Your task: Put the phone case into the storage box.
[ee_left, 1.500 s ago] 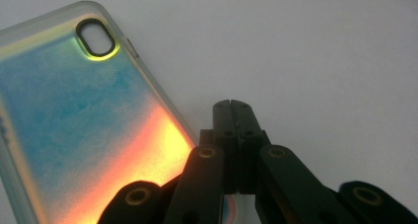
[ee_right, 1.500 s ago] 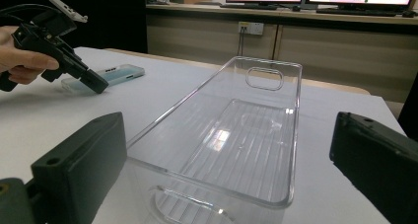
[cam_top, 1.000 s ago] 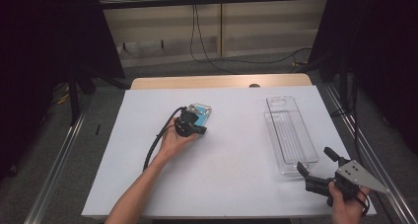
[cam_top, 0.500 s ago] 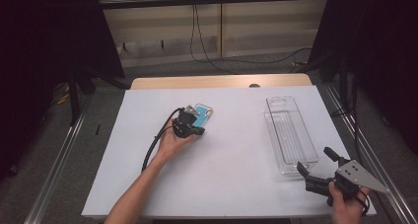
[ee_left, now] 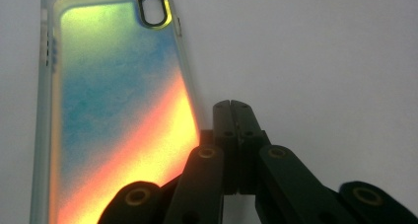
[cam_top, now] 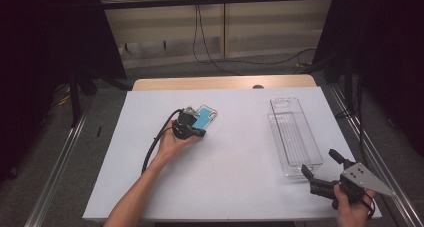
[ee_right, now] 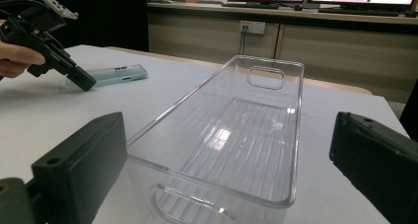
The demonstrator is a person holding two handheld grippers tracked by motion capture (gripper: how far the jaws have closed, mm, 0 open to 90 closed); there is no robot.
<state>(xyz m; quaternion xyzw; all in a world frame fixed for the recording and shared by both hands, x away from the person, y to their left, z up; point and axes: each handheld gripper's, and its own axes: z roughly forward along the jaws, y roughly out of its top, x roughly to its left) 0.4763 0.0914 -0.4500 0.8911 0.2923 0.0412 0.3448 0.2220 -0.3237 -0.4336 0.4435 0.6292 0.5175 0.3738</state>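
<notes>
From the high view, the left gripper [cam_top: 196, 132] rests just left of the worktop's [cam_top: 235, 187] middle, its tip at the near edge of a phone case [cam_top: 206, 116] lying flat there. The right gripper [cam_top: 322, 173] sits at the near right corner, its fingers spread wide towards the near end of a clear tray [cam_top: 295, 134] along the right edge.

In the left gripper view, the fingers [ee_left: 223, 135] are pressed together with nothing between them, just beside the case's [ee_left: 113, 110] long edge.

In the right gripper view, the wide-open fingers [ee_right: 84, 169] flank the tray's [ee_right: 222, 135] near end without touching it.
</notes>
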